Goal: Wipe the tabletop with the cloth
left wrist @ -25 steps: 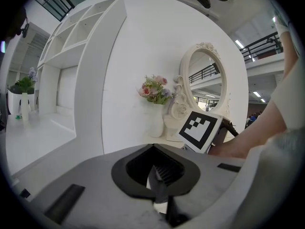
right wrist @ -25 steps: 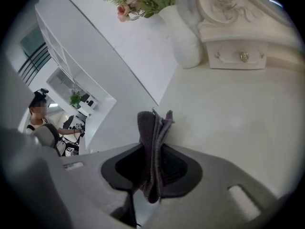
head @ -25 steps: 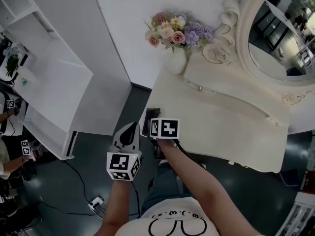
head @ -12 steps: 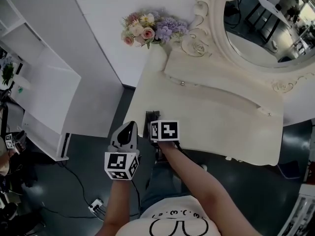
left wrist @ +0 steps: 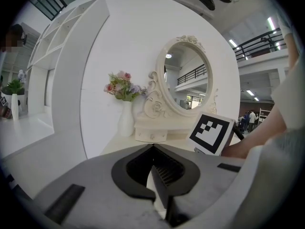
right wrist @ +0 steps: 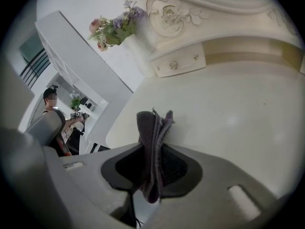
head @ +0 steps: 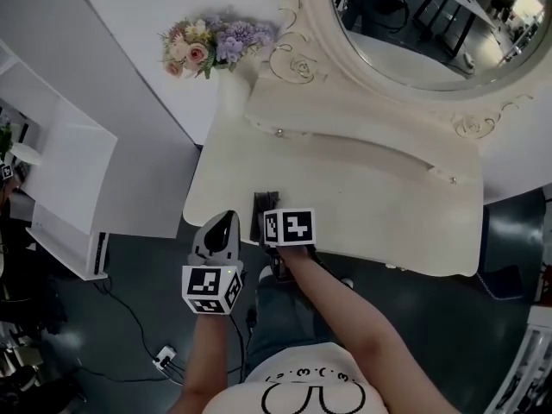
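A dark grey cloth (right wrist: 153,147) is pinched, folded, between the jaws of my right gripper (right wrist: 155,128), its top edge sticking out past the tips. In the head view the cloth (head: 262,214) hangs over the near left part of the cream tabletop (head: 362,197), just ahead of my right gripper (head: 269,222). My left gripper (head: 222,228) is held off the table's front left edge, over the dark floor. In the left gripper view its jaws (left wrist: 153,151) are closed together with nothing between them.
A white vase of flowers (head: 226,72) stands at the table's back left corner. A raised drawer shelf (head: 362,132) and an oval mirror (head: 414,24) run along the back. White shelving (head: 69,188) stands to the left; cables and a power strip (head: 164,356) lie on the floor.
The head view has swung right, so the table, vase and mirror have shifted left in the picture. Both grippers keep about the same places, the right one still holding the cloth at the table's edge.
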Motion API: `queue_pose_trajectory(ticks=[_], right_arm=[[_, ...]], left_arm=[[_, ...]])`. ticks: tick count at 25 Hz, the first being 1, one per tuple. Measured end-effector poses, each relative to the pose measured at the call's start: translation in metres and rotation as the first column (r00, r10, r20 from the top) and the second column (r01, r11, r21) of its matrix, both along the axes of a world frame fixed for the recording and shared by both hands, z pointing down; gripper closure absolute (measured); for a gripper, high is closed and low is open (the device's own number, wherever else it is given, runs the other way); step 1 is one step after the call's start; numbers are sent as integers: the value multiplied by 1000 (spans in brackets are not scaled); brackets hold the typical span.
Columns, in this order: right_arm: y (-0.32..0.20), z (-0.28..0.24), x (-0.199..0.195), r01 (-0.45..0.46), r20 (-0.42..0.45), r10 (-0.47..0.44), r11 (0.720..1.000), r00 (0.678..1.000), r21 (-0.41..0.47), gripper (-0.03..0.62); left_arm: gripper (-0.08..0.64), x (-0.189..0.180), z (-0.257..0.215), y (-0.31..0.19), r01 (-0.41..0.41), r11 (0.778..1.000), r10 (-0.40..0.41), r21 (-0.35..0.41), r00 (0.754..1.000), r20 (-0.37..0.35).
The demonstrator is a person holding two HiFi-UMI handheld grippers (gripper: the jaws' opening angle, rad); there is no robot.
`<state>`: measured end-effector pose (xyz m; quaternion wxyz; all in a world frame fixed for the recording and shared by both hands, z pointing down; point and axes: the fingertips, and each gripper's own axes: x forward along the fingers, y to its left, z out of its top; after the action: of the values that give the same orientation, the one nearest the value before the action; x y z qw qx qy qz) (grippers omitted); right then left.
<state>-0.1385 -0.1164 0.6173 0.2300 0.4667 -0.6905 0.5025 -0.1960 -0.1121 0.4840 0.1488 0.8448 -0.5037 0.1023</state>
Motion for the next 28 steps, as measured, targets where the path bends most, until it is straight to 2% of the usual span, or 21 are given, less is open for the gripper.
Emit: queue_pose_trajectory(ticks=[9,28], right_arm=[[21,-1,76,-44,5,44,999,999,-2,500],[66,0,205,-84,27,84,996,996,3,499]], left_arm=[[563,67,-4,20,-39,999,39,8,999,8],[563,192,-3,56,-115,993,114,15,993,29]])
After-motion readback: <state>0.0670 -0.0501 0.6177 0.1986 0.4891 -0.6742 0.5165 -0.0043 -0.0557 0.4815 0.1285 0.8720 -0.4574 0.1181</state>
